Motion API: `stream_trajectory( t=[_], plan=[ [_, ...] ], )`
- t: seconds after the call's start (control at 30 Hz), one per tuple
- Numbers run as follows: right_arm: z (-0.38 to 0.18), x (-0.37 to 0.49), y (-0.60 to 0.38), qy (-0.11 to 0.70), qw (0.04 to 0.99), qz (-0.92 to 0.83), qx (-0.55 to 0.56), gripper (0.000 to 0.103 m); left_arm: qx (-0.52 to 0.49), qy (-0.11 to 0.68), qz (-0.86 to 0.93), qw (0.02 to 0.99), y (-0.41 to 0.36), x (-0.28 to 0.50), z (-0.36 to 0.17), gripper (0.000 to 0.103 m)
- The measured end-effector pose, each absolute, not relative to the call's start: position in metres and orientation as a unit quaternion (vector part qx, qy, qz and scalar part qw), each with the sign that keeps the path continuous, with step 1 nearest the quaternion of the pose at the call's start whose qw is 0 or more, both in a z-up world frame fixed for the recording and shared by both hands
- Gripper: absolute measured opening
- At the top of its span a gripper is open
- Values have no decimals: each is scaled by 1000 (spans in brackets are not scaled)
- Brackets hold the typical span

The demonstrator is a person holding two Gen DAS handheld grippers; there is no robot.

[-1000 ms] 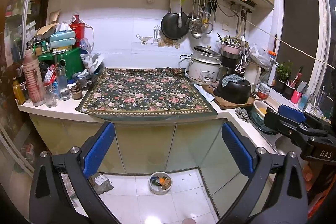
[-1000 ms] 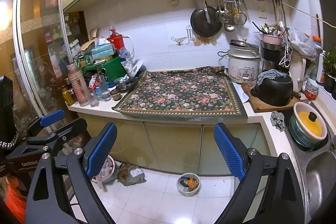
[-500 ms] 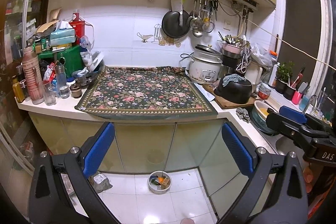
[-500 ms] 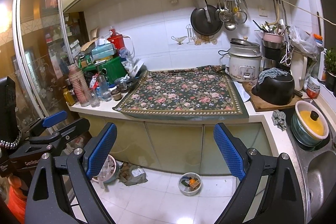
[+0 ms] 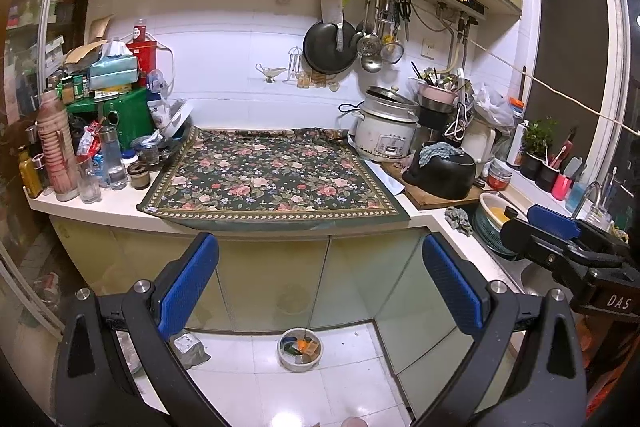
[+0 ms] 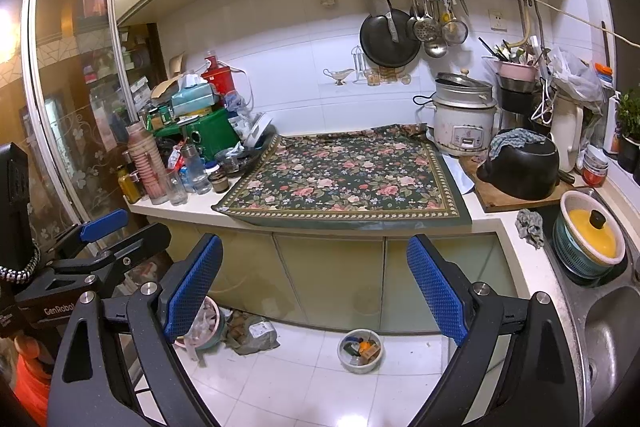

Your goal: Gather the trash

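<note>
Trash sits on the white tiled floor at the foot of the cabinets: a small round bowl (image 5: 300, 349) holding mixed scraps, an orange piece among them, and a crumpled grey-green packet (image 5: 189, 346) to its left. In the right wrist view a pale bin (image 6: 205, 323) with a plastic liner stands further left, just beside the packet, partly hidden behind a blue pad.

Left gripper (image 5: 320, 287): jaws spread wide, nothing between the blue pads (image 5: 188, 285); raised in front of the cabinet doors, well apart from the bowl.

Right gripper (image 6: 316, 285): jaws likewise spread wide, nothing held; it hangs above the floor, the bowl showing in the gap between its fingers but lower down and not touched. Each gripper shows at the edge of the other's view.

Counter (image 5: 116, 201): a floral cloth (image 5: 272, 183) covers its middle, bare of objects. Bottles, jars and boxes crowd the left end. A white rice cooker (image 5: 386, 137) stands at the cloth's right rear corner; a black pot (image 5: 442, 175) rests on a wooden board beside it. A grey rag (image 6: 530, 223) lies near the sink.
</note>
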State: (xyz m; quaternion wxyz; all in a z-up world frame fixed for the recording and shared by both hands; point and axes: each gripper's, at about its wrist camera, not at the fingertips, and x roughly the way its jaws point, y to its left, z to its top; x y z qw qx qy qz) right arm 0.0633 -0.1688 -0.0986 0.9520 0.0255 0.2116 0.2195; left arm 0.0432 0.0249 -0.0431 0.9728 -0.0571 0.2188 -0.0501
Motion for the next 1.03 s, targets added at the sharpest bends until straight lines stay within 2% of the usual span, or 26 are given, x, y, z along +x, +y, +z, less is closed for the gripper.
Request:
stream_trajectory(
  t=[0.73,1.03],
  plan=[
    [-96,68,-168,209,953,216,27,92,-70,216,-50,973,26,56,-42,102],
    [-92,100,-171,215,951,220,32,93,-71,222,-42,972,26,80,-43,102]
  ],
)
